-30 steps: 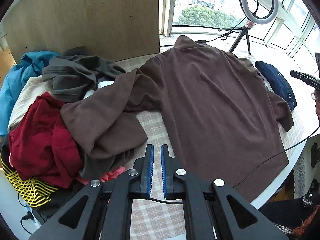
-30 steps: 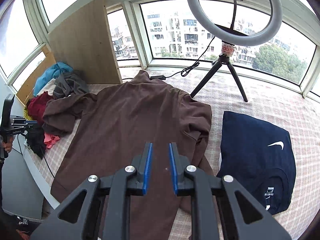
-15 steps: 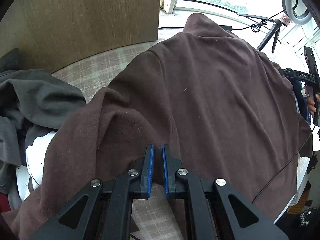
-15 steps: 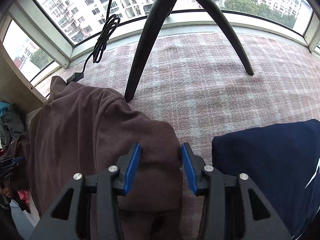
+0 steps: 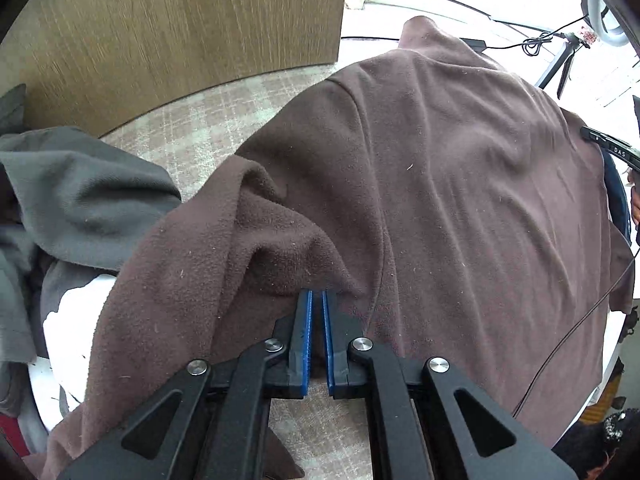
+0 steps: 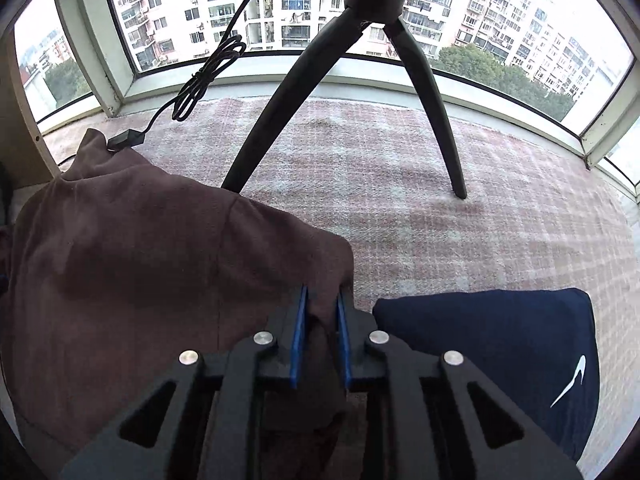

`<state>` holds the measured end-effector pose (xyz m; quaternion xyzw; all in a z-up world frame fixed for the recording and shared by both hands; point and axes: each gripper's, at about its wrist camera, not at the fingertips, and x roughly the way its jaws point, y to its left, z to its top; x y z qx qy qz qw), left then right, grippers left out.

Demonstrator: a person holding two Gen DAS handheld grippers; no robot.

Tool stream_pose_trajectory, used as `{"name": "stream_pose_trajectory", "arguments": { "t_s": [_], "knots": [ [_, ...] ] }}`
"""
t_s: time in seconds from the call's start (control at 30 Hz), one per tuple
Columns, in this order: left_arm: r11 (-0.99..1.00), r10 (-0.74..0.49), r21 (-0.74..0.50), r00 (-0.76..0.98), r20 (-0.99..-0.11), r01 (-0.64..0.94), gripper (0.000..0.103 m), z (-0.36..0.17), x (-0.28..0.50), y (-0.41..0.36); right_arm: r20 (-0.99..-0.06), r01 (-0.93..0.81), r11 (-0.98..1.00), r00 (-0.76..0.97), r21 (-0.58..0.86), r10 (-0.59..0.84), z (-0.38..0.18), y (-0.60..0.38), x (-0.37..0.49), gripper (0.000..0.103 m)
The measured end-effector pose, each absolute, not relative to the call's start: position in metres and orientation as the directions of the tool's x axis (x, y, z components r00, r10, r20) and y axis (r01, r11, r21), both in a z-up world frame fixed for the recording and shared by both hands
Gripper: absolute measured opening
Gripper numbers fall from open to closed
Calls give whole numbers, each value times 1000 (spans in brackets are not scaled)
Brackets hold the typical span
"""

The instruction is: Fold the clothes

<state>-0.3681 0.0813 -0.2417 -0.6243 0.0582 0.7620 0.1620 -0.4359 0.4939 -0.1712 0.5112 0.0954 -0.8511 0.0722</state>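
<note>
Readable marks were few. The navy T-shirt (image 6: 500, 344), lying flat on the checked surface (image 6: 420, 208) just right of the brown garment, carried a white swoosh logo (image 6: 570, 380) near its lower right part. In the left wrist view, a black device at the right edge bore the white letters "DAS" (image 5: 618, 152); part of a person's hand (image 5: 635, 204) showed just below it.

The brown fleece pullover (image 5: 460, 184) lay spread across the surface, collar toward the window, one sleeve trailing toward a heap of clothes that included a grey garment (image 5: 80, 200) and something white (image 5: 76, 320).

The left hand-held gripper (image 5: 316, 294) pointed steeply down at the armpit region of the pullover. Its blue pads stood almost together, and a raised fold of brown fleece met the fingertips. Whether cloth actually sat between the pads could not be told.

The right hand-held gripper (image 6: 322, 292) pointed down at the opposite shoulder edge of the pullover, near the navy T-shirt. Its jaws were closing, and a ridge of brown fleece ran between the blue pads, which pressed on it from both sides.

Behind the pullover stood a black tripod (image 6: 280, 112) with a coiled black cable (image 6: 208, 76) hanging beside it. A wooden panel (image 5: 180, 28) rose at the far left of the surface.
</note>
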Motion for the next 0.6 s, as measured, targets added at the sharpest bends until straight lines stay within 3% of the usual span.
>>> {"name": "stream_pose_trajectory", "arguments": {
  "t_s": [0.13, 0.23, 0.3, 0.47, 0.53, 0.6],
  "knots": [
    [-948, 164, -91, -225, -960, -305, 17, -230, -366, 78, -797, 204, -971, -603, -127, -22, -123, 482, -408, 26],
    [-966, 115, -62, -203, -972, -251, 15, -242, -370, 68, -827, 344, -939, -523, 17, -206, -124, 449, -402, 26],
    [-976, 87, -42, -207, -974, -212, 5, -240, -369, 61, -843, 424, -903, -460, 69, -281, -139, 421, -400, 26],
    [-990, 63, -15, -335, -940, -143, 6, -169, -334, 30, -908, 483, -874, -391, -60, -153, -198, 383, -395, 26],
    [-991, 49, 2, -384, -922, -132, 13, -136, -315, 5, -916, 456, -886, -387, -89, -108, -207, 390, -399, 26],
    [-993, 35, 19, -431, -902, -121, 22, -103, -297, -20, -909, 443, -896, -386, -35, -155, -195, 398, -393, 26]
  ]
}}
